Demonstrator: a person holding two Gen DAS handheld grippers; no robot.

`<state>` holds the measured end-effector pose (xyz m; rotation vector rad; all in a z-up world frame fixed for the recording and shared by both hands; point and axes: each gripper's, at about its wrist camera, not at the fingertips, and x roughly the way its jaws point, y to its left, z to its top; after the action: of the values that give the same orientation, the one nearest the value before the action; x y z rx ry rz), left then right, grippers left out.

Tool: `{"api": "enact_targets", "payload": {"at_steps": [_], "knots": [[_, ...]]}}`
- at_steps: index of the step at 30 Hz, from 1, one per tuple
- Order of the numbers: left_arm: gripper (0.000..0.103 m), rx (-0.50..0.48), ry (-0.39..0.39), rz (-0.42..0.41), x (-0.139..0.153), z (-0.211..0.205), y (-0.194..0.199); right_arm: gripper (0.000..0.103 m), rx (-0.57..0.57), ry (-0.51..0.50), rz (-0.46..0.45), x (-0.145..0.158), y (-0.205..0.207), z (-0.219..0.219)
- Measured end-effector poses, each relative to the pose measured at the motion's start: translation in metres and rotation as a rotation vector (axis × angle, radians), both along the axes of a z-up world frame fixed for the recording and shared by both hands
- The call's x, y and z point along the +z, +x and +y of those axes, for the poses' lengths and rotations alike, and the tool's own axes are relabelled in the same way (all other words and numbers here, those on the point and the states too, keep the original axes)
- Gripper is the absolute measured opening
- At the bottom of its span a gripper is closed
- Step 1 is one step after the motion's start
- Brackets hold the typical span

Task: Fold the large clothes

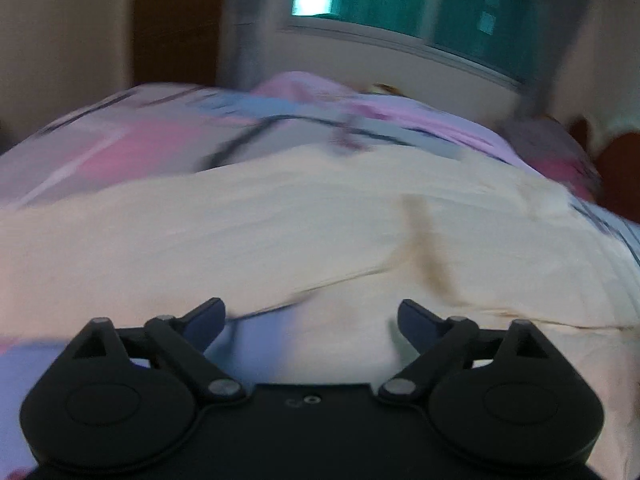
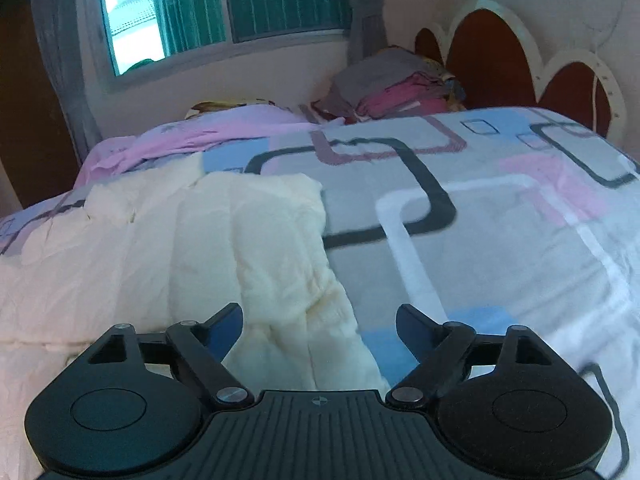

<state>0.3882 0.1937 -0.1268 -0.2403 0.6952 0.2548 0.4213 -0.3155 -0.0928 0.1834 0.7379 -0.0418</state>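
A large cream-white garment (image 1: 280,232) lies spread over the patterned bedspread (image 1: 132,148); the left wrist view is blurred. My left gripper (image 1: 310,322) hovers over the garment's near edge, jaws wide apart and nothing between them. In the right wrist view the same cream garment (image 2: 224,248) covers the left half of the bed, with a folded ridge running toward me. My right gripper (image 2: 320,326) stands open above that ridge's near end, fingers clear of the cloth. The bedspread (image 2: 500,208) lies bare to the right.
A pink cloth (image 2: 192,136) is bunched at the bed's far side under the window (image 2: 192,12). A pile of folded clothes (image 2: 400,84) sits by the scalloped headboard (image 2: 492,56). A dark wardrobe (image 1: 176,20) stands at far left.
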Motion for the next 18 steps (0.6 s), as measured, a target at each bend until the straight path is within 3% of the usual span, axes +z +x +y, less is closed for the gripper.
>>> {"api": "enact_targets", "payload": {"at_steps": [2, 5, 9, 13, 18], "knots": [[0.073, 0.101, -0.042, -0.008, -0.002, 0.037, -0.029, 0.073, -0.013, 0.004, 0.016, -0.001, -0.004, -0.002], [0.068, 0.263, -0.123, -0.017, -0.007, 0.091, -0.067, 0.073, -0.031, 0.004, 0.035, -0.003, -0.005, -0.001], [0.059, 0.446, -0.332, -0.103, -0.018, 0.156, -0.101, 0.073, -0.046, 0.008, 0.043, -0.002, -0.001, 0.007], [0.055, 0.534, -0.469, -0.214, -0.027, 0.195, -0.102, 0.073, -0.065, 0.019, 0.039, 0.002, 0.007, 0.018], [0.054, 0.581, -0.559, -0.300, -0.036, 0.216, -0.090, 0.073, -0.051, 0.006, 0.028, 0.007, 0.018, 0.036]]}}
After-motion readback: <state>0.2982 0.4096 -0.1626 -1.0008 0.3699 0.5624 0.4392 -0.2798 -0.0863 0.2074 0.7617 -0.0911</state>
